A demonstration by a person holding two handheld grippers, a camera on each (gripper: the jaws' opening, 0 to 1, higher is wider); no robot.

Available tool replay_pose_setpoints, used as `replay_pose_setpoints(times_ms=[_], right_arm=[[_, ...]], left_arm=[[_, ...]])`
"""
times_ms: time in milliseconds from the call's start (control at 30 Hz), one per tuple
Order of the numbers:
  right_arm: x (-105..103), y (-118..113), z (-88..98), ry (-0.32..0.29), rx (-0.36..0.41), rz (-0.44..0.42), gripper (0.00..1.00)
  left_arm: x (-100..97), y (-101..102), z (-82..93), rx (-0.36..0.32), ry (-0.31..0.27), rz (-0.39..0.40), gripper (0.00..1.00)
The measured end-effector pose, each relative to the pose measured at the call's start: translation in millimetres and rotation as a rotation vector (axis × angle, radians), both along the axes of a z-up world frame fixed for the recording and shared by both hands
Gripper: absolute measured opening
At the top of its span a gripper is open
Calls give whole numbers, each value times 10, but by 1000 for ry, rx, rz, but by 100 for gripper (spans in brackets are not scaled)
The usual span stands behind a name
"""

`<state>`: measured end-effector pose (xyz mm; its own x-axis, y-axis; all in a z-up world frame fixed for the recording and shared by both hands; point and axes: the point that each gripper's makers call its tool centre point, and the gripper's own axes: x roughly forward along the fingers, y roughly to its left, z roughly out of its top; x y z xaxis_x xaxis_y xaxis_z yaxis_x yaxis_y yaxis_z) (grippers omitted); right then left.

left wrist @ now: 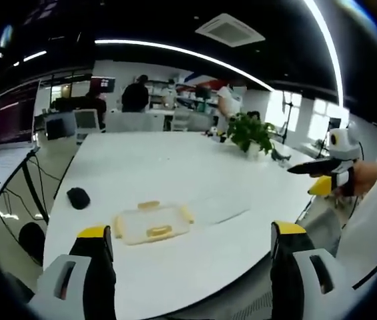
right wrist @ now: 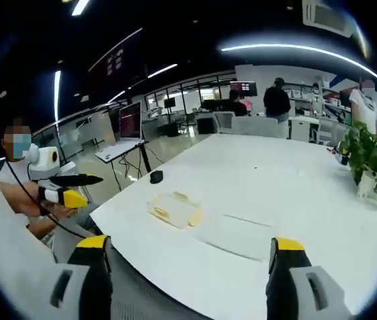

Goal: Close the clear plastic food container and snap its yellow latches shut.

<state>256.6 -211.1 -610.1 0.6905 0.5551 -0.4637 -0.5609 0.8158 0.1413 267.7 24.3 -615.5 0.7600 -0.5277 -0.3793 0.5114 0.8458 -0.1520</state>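
Note:
A clear plastic container (left wrist: pixel 151 224) with yellow latches on its sides lies flat near the front edge of the white table (left wrist: pixel 175 163). A faint clear flat piece (left wrist: pixel 223 208), seemingly its lid, lies just to its right. My left gripper (left wrist: pixel 191 231) hovers off the table edge, open and empty, short of the container. In the right gripper view the container (right wrist: pixel 175 209) and the clear piece (right wrist: pixel 236 238) sit ahead of my right gripper (right wrist: pixel 190 244), which is open and empty. The other gripper appears at each view's side, right gripper (left wrist: pixel 329 171) and left gripper (right wrist: pixel 63 187), held in the air.
A black mouse (left wrist: pixel 78 197) lies left of the container, also mouse (right wrist: pixel 156 176). A potted plant (left wrist: pixel 249 133) stands at the table's far right. A laptop on a stand (left wrist: pixel 1 167) is off to the left. People and chairs are at the far end.

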Motion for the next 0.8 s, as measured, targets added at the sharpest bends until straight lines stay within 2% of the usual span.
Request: replay_pose_setpoints(times_ms=[33,333,433,533,600,700,800], right_arm=[[40,3,4,-2,-4,3,98],[290,68,56,-43,-76,62,94],[397,113,116,-86,-98,99,89],[497,187,152,-106,-112,146,85],[567,307,202,-143,-115,216,84],[657,420,217,-148,-112,260,83],[740,525,225,-173,-137,310,77]], left_arm=[[5,12,-20,37,-3,-27,94],[125,37,-31,75,2,-68,89],[174,7,-43,87,-3,-99,89],[258,35,-66,111,-6,-143,86],[308,38,-75,117,-15,-194,85],[399,71,-82,130,-17,-233,85],[494,113,-84,156,-29,-266,82]])
